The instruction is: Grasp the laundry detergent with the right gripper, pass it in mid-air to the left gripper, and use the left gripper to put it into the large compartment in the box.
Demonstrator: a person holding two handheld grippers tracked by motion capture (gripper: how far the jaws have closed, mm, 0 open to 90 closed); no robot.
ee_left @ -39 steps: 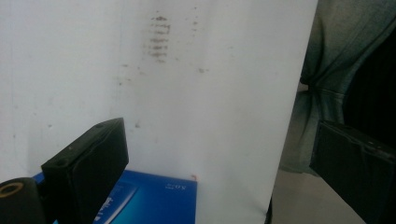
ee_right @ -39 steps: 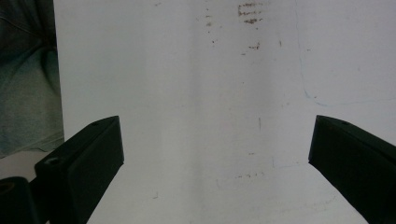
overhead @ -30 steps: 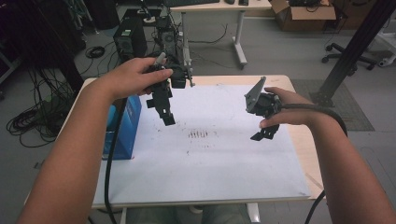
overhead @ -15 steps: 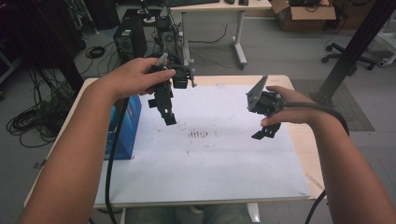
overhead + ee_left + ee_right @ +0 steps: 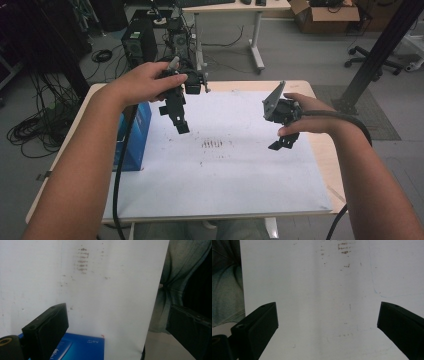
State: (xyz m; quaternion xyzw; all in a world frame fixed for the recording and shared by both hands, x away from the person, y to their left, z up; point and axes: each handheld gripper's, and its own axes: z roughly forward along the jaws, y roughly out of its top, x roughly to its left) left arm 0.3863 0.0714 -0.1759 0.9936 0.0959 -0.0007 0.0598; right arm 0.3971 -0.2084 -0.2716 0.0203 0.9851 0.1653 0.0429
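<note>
The blue box (image 5: 134, 135) stands on the left edge of the table (image 5: 320, 150), just beside the white sheet (image 5: 225, 170) that covers most of the tabletop. It is the thing nearest the left gripper (image 5: 175, 112), which hangs above the sheet a little to the box's right and farther from the person — near it, but not touching. In the left gripper view the box (image 5: 82, 348) shows low in the picture between the two black jaws, partly behind the nearer jaw; the jaws stand wide apart with nothing between them. The right gripper (image 5: 282, 142) hovers over the right half of the sheet, well apart from the box, and its jaws are likewise spread wide and empty in its own view.

The left hand (image 5: 145, 82) wraps the gripper from above, forearm running in from the bottom left, the tool pointing down and slightly toward the person. The right hand (image 5: 305, 117) holds its gripper from the side, wrist bent inward, with the grey plate raised on top and the cable looping back over the forearm.

A patch of brownish smudges (image 5: 212, 145) marks the sheet between the two grippers. The box is partly hidden by the left forearm in the high view and cut off at the bottom edge in the left gripper view — its print is too small to read.
</note>
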